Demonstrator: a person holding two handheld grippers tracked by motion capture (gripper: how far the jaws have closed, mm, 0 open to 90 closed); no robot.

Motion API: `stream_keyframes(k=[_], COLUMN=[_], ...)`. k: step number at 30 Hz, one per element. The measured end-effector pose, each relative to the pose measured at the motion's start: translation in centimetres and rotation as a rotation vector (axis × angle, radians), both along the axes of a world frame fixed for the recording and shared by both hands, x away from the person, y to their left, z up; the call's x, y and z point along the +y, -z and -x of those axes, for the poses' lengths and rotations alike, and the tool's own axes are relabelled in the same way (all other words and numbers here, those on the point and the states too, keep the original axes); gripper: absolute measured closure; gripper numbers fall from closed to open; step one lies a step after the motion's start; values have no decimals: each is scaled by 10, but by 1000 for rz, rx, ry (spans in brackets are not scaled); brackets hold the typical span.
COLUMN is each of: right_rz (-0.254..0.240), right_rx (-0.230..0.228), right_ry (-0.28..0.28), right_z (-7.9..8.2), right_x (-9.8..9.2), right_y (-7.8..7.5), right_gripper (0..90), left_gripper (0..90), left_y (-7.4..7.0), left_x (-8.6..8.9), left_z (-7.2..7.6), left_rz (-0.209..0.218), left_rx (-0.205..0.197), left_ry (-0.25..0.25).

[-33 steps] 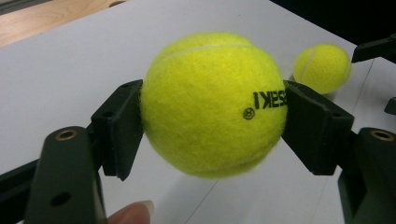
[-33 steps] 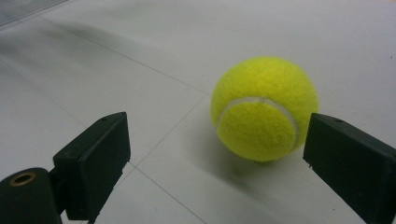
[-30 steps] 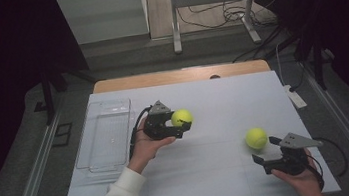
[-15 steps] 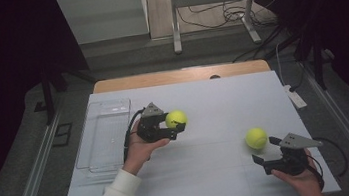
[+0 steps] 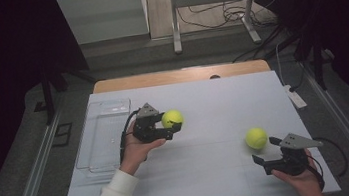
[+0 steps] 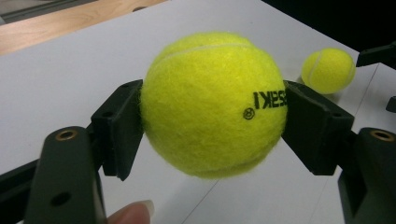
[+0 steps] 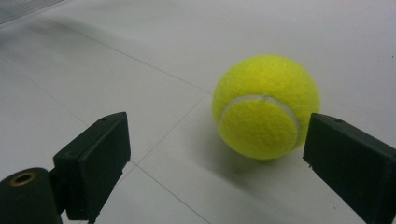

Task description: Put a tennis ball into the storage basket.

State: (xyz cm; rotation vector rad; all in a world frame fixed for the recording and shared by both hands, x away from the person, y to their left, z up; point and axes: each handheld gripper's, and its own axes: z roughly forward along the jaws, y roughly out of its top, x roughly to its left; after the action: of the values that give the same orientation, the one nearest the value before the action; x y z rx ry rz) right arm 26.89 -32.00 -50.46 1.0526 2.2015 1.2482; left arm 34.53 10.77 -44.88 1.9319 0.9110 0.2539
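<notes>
My left gripper [image 5: 171, 123] is shut on a yellow tennis ball [image 5: 171, 118], held a little above the white table left of centre. In the left gripper view both black pads [image 6: 119, 126] press the sides of that ball [image 6: 212, 102]. A second tennis ball [image 5: 256, 138] rests on the table at the right and sits small at the far right of the left gripper view [image 6: 328, 70]. My right gripper [image 5: 264, 151] stands open just in front of it. In the right gripper view this ball [image 7: 266, 105] lies just beyond the wide-apart jaws, nearer the right one, touching neither.
A clear plastic tray [image 5: 102, 134] lies on the table's left part, just left of my left hand. A white power strip [image 5: 295, 96] sits at the table's right edge. Metal frame legs and cables stand beyond the far edge.
My left gripper has drifted slightly toward the left with the ball still in it. The right gripper and its ball have kept still.
</notes>
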Motion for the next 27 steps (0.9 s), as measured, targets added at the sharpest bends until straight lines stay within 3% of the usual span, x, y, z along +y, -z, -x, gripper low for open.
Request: stream_keyframes(k=[27], right_rz=[1], right_rx=[1], right_ry=[1], right_z=[0], right_x=[0], right_y=[0], right_gripper=[77], left_gripper=[272], left_y=[-11], left_x=[20], left_z=[0], left_rz=[27], left_rx=[-42], left_ry=[-64])
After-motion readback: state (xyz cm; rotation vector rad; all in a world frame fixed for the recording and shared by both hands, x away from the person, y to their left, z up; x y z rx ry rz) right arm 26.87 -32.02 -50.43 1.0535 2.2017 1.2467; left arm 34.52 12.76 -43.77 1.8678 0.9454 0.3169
